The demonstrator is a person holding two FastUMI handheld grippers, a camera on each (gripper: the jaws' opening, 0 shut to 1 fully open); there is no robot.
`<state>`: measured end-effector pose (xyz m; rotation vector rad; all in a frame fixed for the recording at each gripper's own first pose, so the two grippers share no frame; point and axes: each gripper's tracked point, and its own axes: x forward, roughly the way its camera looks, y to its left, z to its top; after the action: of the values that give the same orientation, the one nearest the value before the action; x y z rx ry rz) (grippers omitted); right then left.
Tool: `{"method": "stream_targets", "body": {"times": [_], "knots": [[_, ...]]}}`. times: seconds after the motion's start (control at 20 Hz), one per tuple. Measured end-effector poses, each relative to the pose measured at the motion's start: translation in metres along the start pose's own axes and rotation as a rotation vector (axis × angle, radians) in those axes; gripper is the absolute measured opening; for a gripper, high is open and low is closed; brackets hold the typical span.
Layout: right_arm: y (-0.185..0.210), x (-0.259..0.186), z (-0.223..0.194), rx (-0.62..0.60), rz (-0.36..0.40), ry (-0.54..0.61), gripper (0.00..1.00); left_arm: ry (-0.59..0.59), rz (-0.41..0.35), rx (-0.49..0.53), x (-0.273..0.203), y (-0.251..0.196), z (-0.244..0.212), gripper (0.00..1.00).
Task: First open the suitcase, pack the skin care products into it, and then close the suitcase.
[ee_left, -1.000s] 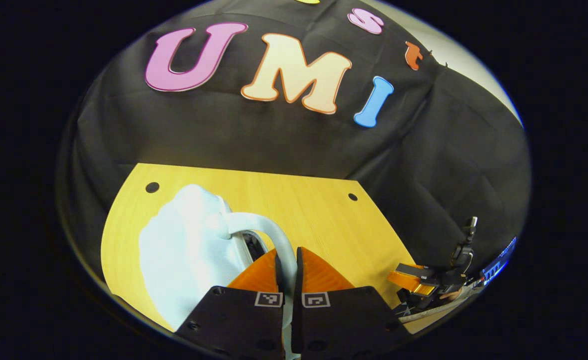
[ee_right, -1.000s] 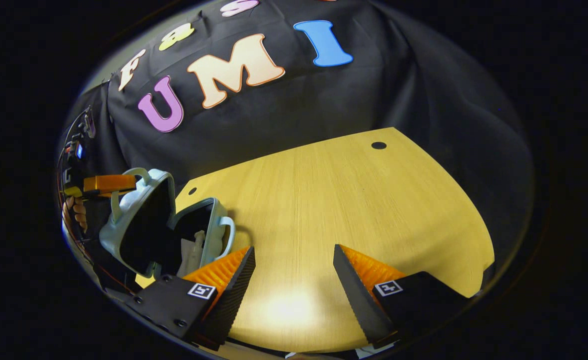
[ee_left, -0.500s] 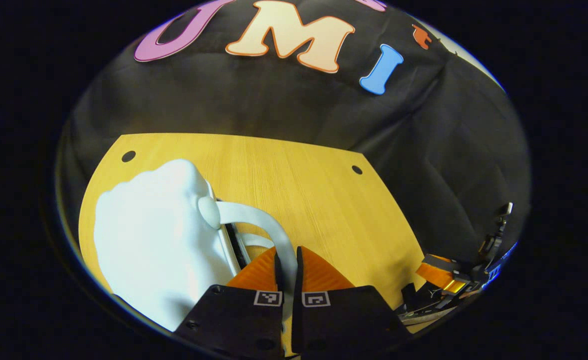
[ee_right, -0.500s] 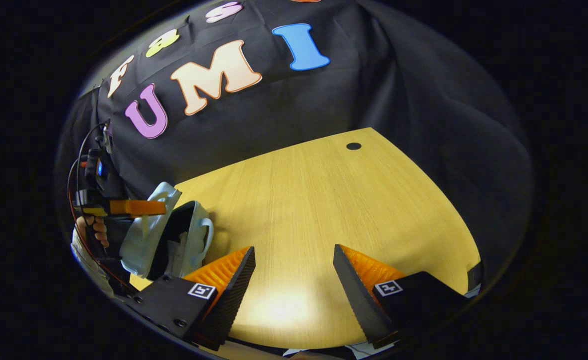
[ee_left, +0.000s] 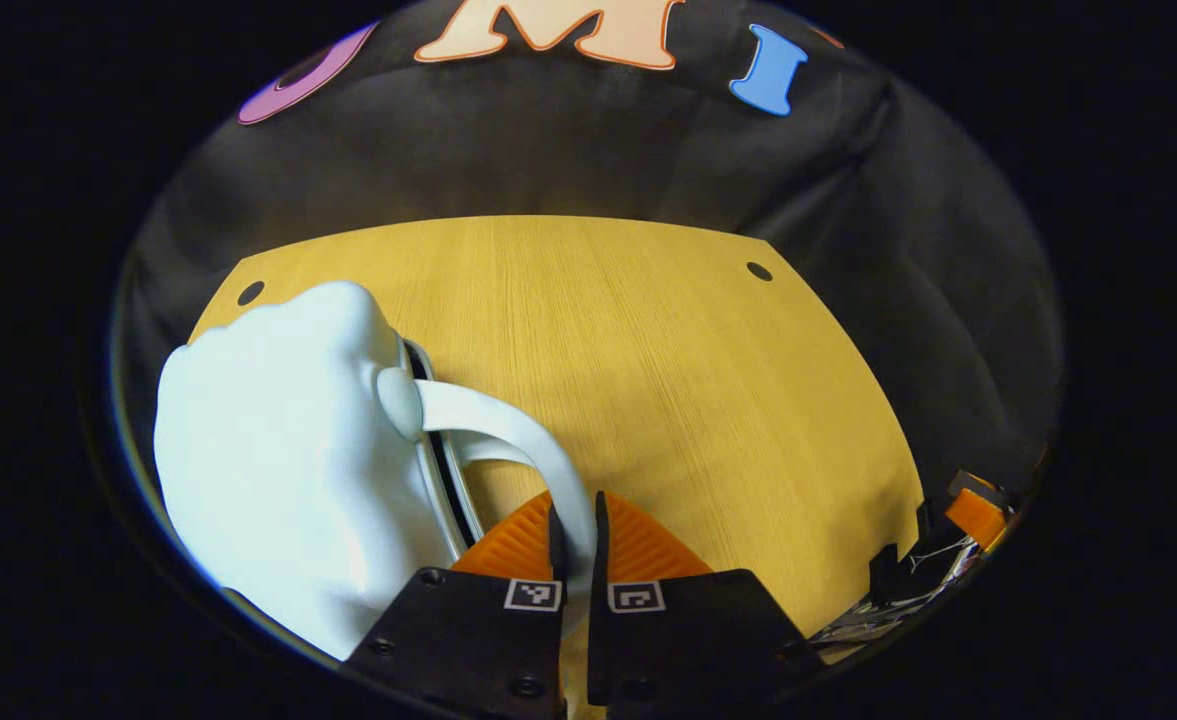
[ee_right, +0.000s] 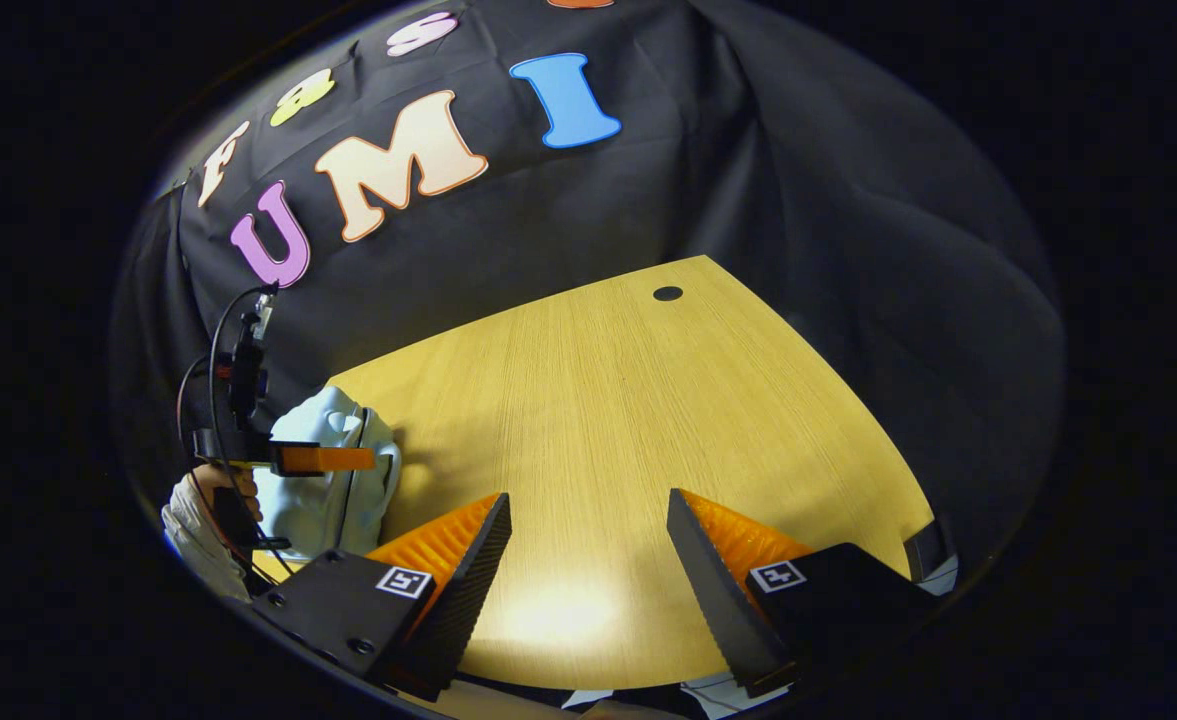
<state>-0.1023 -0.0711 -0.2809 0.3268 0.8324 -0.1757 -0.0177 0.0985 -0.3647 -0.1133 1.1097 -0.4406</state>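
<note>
Suitcase [ee_left: 278,470], at the bench's [ee_left: 648,350] left edge, has swung nearly shut within the last second, so closing is almost done. Left gripper [ee_left: 575,520] fingers clamp its handle [ee_left: 508,430]; right gripper [ee_right: 588,560] fingers stand apart.

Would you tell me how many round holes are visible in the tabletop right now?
2 in the left gripper view: one hole at the far left corner beside the suitcase, one hole at the far right corner. The suitcase may hide others.
</note>
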Motion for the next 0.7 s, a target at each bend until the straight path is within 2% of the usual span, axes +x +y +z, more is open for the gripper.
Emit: {"method": "stream_targets", "body": {"times": [0.1,0.15,0.2,0.25,0.3,0.35,0.4,0.45,0.55,0.7], "knots": [[-0.001,0.0,0.004,-0.008,0.01,-0.004,0.99,-0.006,0.073,-0.008,0.01,0.006,-0.004,0.12],[-0.001,0.0,0.007,-0.014,0.017,-0.007,0.97,-0.037,0.095,-0.002,0.011,0.003,0.001,0.13],[-0.002,0.0,0.011,-0.025,0.021,-0.013,0.97,-0.08,0.126,0.007,0.008,0.002,0.008,0.3],[-0.002,0.0,0.015,-0.043,0.029,-0.022,0.99,-0.145,0.165,0.023,0.002,0.001,0.018,0.37],[-0.001,-0.001,0.02,-0.062,0.038,-0.032,0.99,-0.206,0.196,0.044,-0.008,-0.001,0.027,0.6],[0.001,-0.001,0.025,-0.076,0.05,-0.044,0.99,-0.259,0.221,0.061,-0.018,-0.004,0.035,0.73],[0.005,-0.002,0.03,-0.087,0.069,-0.053,0.99,-0.302,0.237,0.079,-0.031,-0.007,0.038,0.94],[0.008,-0.004,0.036,-0.101,0.087,-0.068,0.99,-0.354,0.248,0.091,-0.046,-0.015,0.045,0.99],[0.014,-0.008,0.052,-0.147,0.114,-0.114,0.99,-0.458,0.279,0.112,-0.073,-0.03,0.059,0.98],[0.03,-0.025,0.09,-0.195,0.137,-0.251,0.99,-0.631,0.321,0.123,-0.132,-0.049,0.074,0.97]]}}
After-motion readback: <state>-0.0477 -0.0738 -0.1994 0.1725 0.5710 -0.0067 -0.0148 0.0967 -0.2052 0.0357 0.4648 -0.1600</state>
